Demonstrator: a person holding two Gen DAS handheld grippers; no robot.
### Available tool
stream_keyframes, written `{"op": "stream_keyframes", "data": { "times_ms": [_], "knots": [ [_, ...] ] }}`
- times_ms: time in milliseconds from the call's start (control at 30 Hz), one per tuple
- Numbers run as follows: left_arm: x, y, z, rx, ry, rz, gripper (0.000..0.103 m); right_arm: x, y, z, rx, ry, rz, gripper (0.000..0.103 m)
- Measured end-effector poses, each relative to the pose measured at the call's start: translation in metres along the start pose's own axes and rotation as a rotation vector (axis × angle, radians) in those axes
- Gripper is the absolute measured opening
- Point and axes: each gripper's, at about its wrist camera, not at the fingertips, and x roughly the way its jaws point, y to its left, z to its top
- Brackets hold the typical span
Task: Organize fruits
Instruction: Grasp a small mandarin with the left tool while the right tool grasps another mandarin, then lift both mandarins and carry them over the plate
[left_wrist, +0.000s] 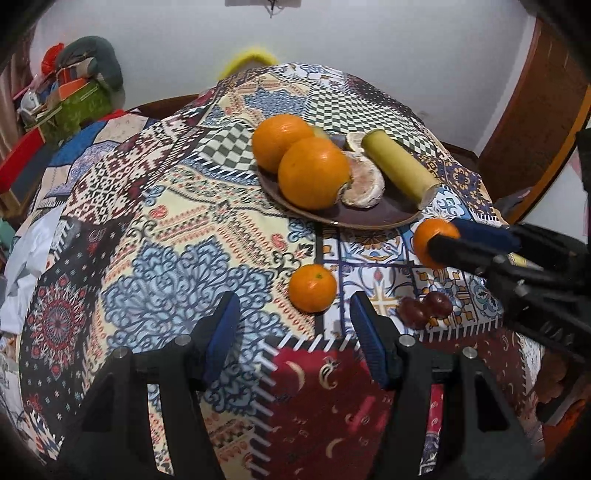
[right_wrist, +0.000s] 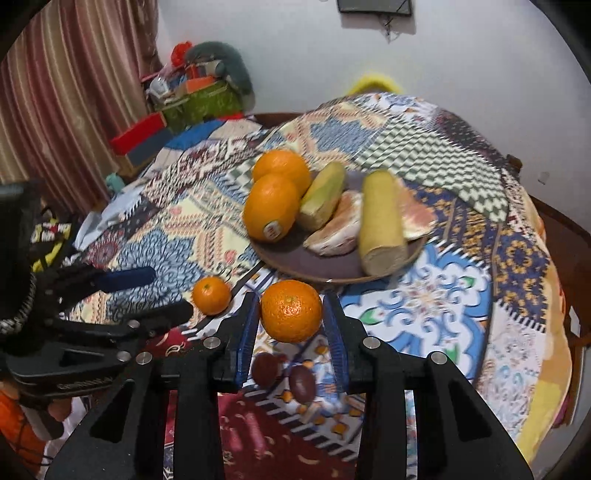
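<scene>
Fingers of the right gripper (right_wrist: 291, 317) are squeezing a small orange (right_wrist: 291, 310) near the table's front edge, beside the plate (right_wrist: 295, 266). Left gripper (left_wrist: 291, 332) is hanging wide open.

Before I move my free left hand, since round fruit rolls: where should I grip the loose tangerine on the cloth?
Grip the tangerine across its widest middle, coming straight ahead from the near table edge. It sits alone on flat cloth just beyond the open left gripper, roughly centred between its fingers, so a level approach probably works.

Black gripper (right_wrist: 291, 332) frames, blue ribbed pads (right_wrist: 246, 339), silver screws (right_wrist: 371, 342).
</scene>
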Motion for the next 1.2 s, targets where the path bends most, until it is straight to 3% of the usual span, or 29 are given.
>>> {"op": "stream_keyframes", "data": {
  "times_ms": [200,300,367,800,1200],
  "knots": [
    [0.016,-0.007,0.005,0.013,0.017,-0.004,0.06,-0.01,-0.016,0.0,0.033,-0.027,-0.015,0.033],
    [0.023,-0.01,0.006,0.022,0.026,0.0,0.048,-0.01,-0.022,-0.004,0.051,-0.025,-0.017,0.033],
    [0.027,-0.011,0.006,0.024,0.03,0.007,0.035,-0.01,-0.026,-0.006,0.063,-0.021,-0.016,0.033],
    [0.015,-0.016,0.015,0.039,-0.021,-0.014,0.033,-0.013,-0.041,-0.002,0.089,-0.041,-0.018,0.033],
    [-0.008,-0.018,0.064,0.044,-0.151,-0.031,0.033,-0.013,-0.045,0.031,0.064,-0.104,-0.018,0.033]
  ]
}}
